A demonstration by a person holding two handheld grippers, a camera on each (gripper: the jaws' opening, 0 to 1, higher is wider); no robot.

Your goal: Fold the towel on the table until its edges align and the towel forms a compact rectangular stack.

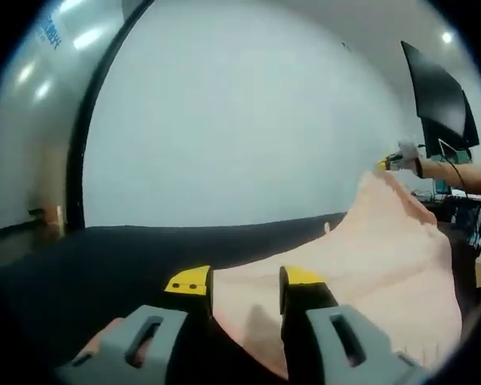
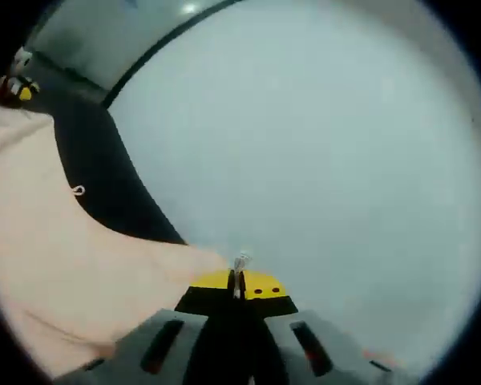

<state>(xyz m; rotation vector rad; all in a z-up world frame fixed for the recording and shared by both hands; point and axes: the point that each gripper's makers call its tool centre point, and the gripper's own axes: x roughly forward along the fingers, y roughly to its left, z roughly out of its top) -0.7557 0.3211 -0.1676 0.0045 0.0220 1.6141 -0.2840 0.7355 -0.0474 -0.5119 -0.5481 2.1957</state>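
Towel [image 1: 385, 249], pale peach, lifted off the dark table [image 1: 104, 257] and stretched between your two grippers. Your right gripper [image 2: 237, 282] has its jaws pressed together on a corner of the cloth. Your left gripper [image 1: 244, 285] stands with jaws parted, the towel's edge lying between them.

Right gripper [image 2: 237, 282]: jaws closed on a corner of the towel [image 2: 56, 265]. Towel extends left, over the black table [image 2: 104, 176]. Left gripper [image 2: 16, 87] at towel's far corner.
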